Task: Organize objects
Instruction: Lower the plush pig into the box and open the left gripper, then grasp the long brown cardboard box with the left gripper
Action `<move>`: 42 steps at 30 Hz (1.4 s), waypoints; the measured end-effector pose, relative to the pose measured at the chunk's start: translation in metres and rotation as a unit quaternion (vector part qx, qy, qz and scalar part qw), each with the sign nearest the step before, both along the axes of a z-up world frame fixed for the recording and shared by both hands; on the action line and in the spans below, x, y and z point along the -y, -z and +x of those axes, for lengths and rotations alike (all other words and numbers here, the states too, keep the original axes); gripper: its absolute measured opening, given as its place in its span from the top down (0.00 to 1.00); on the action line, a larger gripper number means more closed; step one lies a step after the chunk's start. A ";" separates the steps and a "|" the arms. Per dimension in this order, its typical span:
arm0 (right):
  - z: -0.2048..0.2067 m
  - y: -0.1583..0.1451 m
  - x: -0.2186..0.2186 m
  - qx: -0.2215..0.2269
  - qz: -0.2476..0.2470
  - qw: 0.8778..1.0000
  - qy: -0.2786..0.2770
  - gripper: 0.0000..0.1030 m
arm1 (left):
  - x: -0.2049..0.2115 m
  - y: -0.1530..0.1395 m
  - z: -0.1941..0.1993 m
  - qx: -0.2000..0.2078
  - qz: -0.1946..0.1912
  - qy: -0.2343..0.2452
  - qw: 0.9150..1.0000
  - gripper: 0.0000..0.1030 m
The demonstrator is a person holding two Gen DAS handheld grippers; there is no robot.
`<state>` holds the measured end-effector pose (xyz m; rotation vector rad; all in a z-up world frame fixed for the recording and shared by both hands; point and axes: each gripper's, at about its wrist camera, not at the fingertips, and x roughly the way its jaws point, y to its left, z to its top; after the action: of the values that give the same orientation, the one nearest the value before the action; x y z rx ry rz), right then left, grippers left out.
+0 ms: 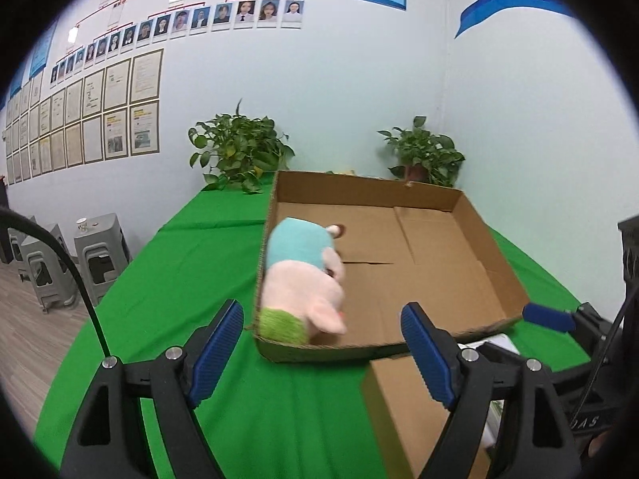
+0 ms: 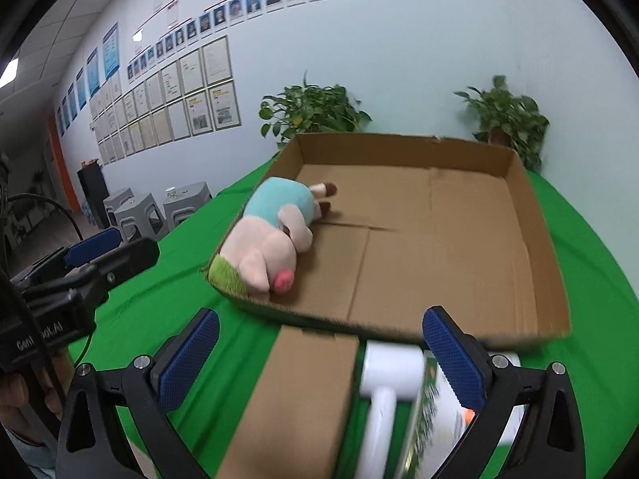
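A plush pig (image 1: 305, 283) with a pink head, teal body and green patch lies on its side in the near left corner of a shallow cardboard tray (image 1: 439, 263) on the green table. It also shows in the right wrist view (image 2: 271, 235), inside the tray (image 2: 459, 247). My left gripper (image 1: 323, 355) is open and empty, just short of the tray's near wall. My right gripper (image 2: 319, 359) is open and empty above a small brown box (image 2: 295, 399) and a white hair dryer (image 2: 389, 379). The left gripper shows at the left of the right wrist view (image 2: 94, 249).
A printed white and green carton (image 2: 443, 419) lies beside the hair dryer. The brown box (image 1: 403, 407) sits before the tray. Two potted plants (image 1: 239, 151) (image 1: 425, 155) stand at the table's back. Grey stools (image 1: 100, 255) stand on the floor at left.
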<state>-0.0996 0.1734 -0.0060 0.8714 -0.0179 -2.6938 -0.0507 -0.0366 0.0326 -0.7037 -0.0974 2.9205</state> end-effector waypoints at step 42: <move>0.073 0.051 -0.040 0.043 -0.033 0.998 -0.009 0.00 | -0.045 0.066 0.005 0.116 0.061 0.099 0.986 0.21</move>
<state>-0.0265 0.2134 -0.0570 0.9625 -0.1177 -2.6220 -0.0456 0.0088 -0.0330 -0.9698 -0.2147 2.6101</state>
